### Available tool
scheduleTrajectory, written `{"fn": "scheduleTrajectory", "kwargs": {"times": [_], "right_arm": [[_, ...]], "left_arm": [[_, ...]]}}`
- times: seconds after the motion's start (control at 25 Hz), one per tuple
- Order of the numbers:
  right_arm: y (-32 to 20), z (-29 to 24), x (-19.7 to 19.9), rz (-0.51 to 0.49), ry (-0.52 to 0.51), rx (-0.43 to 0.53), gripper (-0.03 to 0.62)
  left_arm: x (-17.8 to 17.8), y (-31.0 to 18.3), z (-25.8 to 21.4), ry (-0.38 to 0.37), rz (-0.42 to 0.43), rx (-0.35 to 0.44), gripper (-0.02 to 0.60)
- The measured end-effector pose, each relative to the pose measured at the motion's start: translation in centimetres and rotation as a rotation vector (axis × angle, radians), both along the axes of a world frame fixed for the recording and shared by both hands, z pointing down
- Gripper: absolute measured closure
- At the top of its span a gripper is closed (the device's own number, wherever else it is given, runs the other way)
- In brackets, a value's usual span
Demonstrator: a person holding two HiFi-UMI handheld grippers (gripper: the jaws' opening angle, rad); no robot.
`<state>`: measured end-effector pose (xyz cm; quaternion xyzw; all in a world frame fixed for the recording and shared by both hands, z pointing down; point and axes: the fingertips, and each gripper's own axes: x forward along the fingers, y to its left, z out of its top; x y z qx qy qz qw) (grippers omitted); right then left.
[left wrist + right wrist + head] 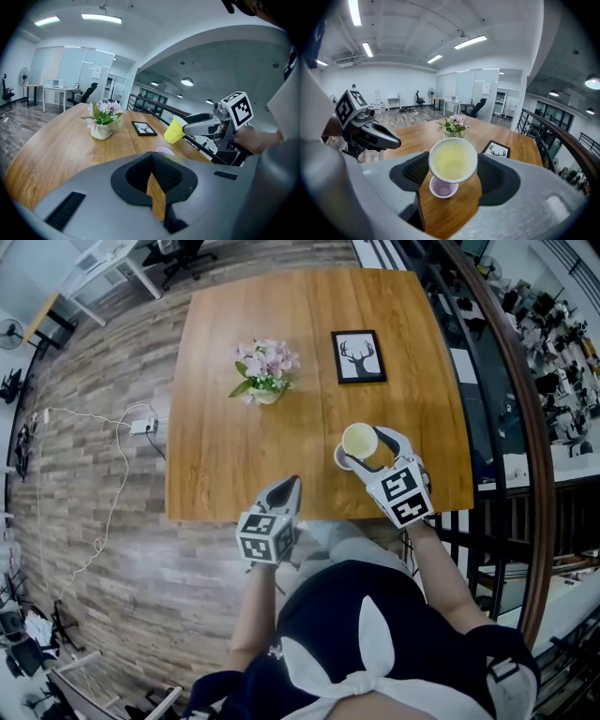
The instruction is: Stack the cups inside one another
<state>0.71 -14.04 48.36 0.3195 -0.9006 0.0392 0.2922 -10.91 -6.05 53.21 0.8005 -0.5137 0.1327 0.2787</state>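
Firmly, a yellow cup [453, 159] is held between the jaws of the right gripper [367, 450], which are closed against its sides just below the rim. The cup is seen tilted, with its open mouth turned back toward the gripper, and it is raised clear of the table [234, 460]. Directly under it a smaller lilac cup [443, 188] is stood upright on the table, mouth up and empty. The two cups are not touching, as is shown in the left gripper view, where a gap is seen between the yellow cup and the lilac one below it. Both cups are placed close to the near right corner of the table, just in from the right edge.

The left gripper [292, 484] is held at the near edge of the table, about midway along it, with its jaws brought together to a point and nothing between them. It is kept well apart from the cups.

Farther out, a small pot of pink flowers [265, 371] is stood near the middle of the table, toward the far edge. A black-framed picture of a deer head [358, 356] is laid flat just to the right of the flowers. Beyond the left edge of the table, a white power strip [142, 426] with its cable is seen on the plank floor [103, 549].
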Motion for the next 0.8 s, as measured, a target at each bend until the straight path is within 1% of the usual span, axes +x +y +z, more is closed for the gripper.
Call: {"fn": "scheduleTrajectory", "kwargs": {"times": [0.28,0.48,0.68,0.8], "right_arm": [[0.5,0.7,0.1,-0.003,-0.004,-0.026,0.273],[0.6,1.9,0.1,-0.011,0.02,-0.045,0.273],[1.0,3.2,0.4,-0.023,0.041,-0.079,0.272],[1.1,3.8,0.4,-0.026,0.035,-0.096,0.27]], "left_arm": [[0.0,-0.4,-0.1,0.001,0.004,0.013,0.565],[-0.2,-0.3,0.3,0.0,0.001,0.007,0.565],[0.3,0.3,0.5,-0.002,0.01,-0.015,0.565],[0.6,0.4,0.4,-0.001,0.016,-0.022,0.565]]}}
